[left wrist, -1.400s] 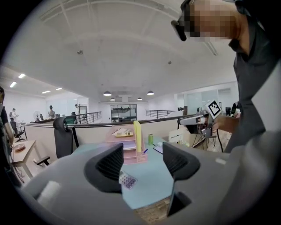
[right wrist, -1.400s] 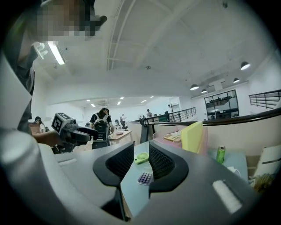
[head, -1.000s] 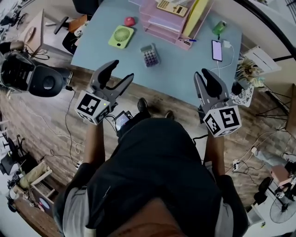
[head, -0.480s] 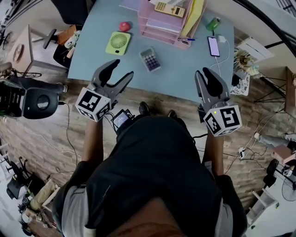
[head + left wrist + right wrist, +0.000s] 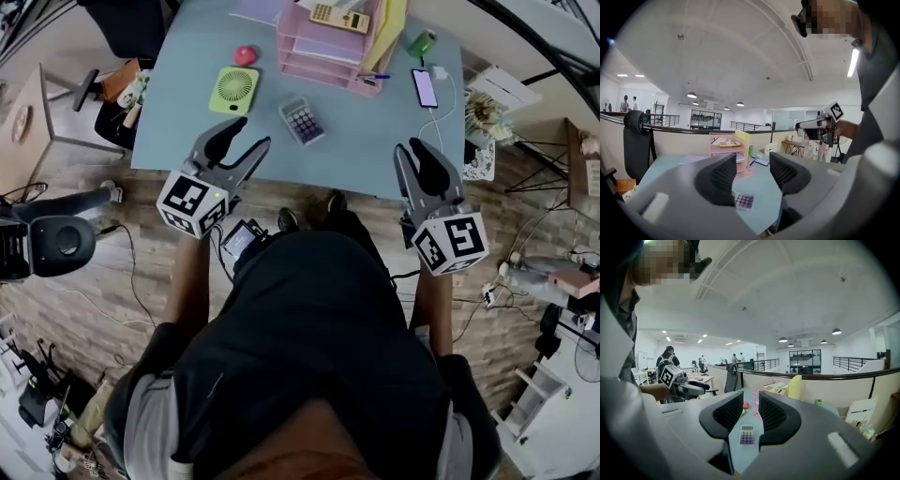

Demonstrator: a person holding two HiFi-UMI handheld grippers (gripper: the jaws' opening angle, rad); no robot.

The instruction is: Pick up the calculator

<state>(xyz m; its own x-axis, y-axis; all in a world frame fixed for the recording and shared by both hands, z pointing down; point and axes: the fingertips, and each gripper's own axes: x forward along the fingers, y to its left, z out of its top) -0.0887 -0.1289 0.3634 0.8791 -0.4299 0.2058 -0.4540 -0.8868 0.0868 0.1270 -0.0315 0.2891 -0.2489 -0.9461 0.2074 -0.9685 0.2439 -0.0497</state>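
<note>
As you are standing at its near edge, the desk (image 5: 375, 141): it is carrying everything, and nothing is being lifted off it yet.
Pink tray stack (image 5: 323, 52): it is sitting at the far side with a second, yellow calculator (image 5: 339, 15) lying on top; I am judging that this one is not your target.
Left gripper (image 5: 249, 133): you are holding it in the air at the near edge, pointing toward the calculator (image 5: 302, 120); its jaws have just been closing partway, yet they are standing apart with nothing between them.
Right gripper (image 5: 411, 147): you are holding it at the near edge too, well apart from the calculator; its jaws are showing only a narrow gap and are gripping nothing.
Calculator: the grey one with purple keys is lying flat on the desk, just in front of the pink tray stack and beside the green fan (image 5: 233, 90); neither the left gripper nor the right gripper is touching it.
Progress: you are only lining up, so nothing is counting as done.
Remaining: you are facing the reach, the grip and the lift.
</note>
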